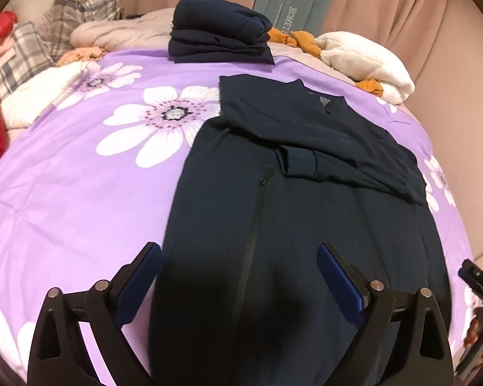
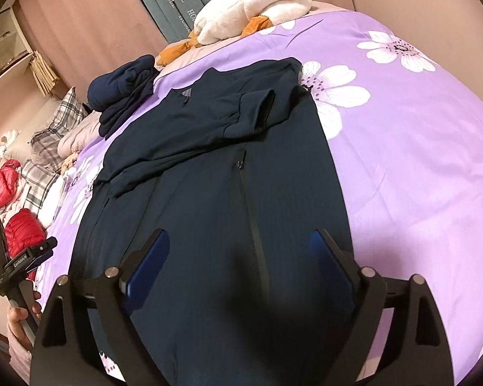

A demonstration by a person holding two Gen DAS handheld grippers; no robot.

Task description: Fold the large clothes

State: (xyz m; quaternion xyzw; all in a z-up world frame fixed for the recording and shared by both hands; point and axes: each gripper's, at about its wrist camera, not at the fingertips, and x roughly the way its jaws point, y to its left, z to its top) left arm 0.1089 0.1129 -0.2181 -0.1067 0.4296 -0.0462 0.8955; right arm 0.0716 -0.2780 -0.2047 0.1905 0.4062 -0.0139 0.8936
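Hovering spread and empty, my left gripper [image 1: 238,273] and right gripper [image 2: 240,260] overlook the dark navy zip jacket [image 1: 273,193], lying sleeves-folded on the purple flowered bedspread [image 1: 80,177] before pink curtains [image 1: 402,16].

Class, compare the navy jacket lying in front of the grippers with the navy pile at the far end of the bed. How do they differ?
The jacket lies spread long and flat with its sleeves folded across the chest; the pile is folded compact in stacked layers. The jacket shows zips and a collar tag; the pile shows neither. The jacket lies nearer the grippers, the pile farther off. Both are dark navy and rest on the flowered bedspread.
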